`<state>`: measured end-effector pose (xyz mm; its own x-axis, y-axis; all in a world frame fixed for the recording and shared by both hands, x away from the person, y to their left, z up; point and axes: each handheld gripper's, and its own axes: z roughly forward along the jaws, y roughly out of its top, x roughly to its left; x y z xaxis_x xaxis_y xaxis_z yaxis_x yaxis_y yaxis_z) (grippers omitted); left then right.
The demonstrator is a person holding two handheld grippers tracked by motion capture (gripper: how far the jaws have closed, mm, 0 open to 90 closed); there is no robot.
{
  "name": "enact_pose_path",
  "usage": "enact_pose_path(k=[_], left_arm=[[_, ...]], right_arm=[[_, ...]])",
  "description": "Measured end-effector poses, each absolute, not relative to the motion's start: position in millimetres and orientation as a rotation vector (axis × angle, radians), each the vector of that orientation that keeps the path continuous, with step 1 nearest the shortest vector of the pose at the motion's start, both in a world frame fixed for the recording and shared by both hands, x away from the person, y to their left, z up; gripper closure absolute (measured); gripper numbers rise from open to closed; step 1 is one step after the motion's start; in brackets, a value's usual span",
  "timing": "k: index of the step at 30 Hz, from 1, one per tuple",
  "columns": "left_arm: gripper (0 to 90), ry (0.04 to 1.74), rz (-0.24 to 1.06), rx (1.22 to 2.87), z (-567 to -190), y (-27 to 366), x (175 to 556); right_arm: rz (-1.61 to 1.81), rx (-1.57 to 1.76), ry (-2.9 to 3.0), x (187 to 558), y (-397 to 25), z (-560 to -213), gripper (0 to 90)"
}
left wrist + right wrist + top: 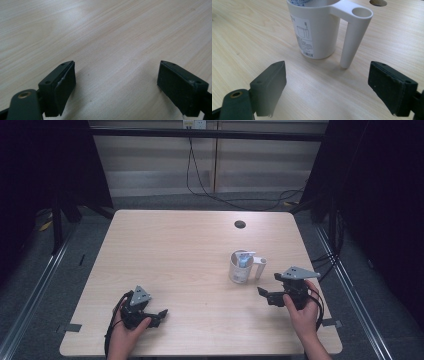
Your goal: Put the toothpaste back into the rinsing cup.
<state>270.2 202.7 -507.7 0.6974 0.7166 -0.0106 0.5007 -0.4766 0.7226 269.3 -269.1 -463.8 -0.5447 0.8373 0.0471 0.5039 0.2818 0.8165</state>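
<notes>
A white cup [240, 268] stands upright on the table [190, 245], right of its middle and well in from the edges. A hollow tube [260, 266] hangs from a short arm at the cup's rim on the side towards the table's right edge, and its foot reaches the wood. Something blue sits inside the cup in the high view; it is too small to make out.

The right gripper [269, 296] lies low near the front right of the table, held in the right hand [300, 312], with the cup near and just ahead of it. Its jaws stand wide apart with nothing between them. In the right gripper view [327, 82] the cup [317, 30] is cut off at the top, so its inside is hidden there; a printed label [304, 37] on its wall shows a small drawing and lines of text too fine to read. The tube [352, 37] stands just beside the cup's wall. A dark round hole [240, 224] in the table lies beyond the cup, clipped by the frame edge in the right gripper view.

The left gripper [156, 316] rests near the front left, well apart from the cup, in the left hand [125, 332]. Its jaws are also spread wide and hold nothing; the left gripper view [116, 85] has bare wood between them. Both forearms are cut off at the bottom of the high view.
</notes>
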Motion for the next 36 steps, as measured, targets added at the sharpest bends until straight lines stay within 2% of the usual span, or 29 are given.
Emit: enact_pose_path(k=[36], left_arm=[[15.1, 0.929, 0.381, 2.176, -508, 202, 270]], right_arm=[[1.094, 1.223, 2.215, 249, -297, -493, 14.8]])
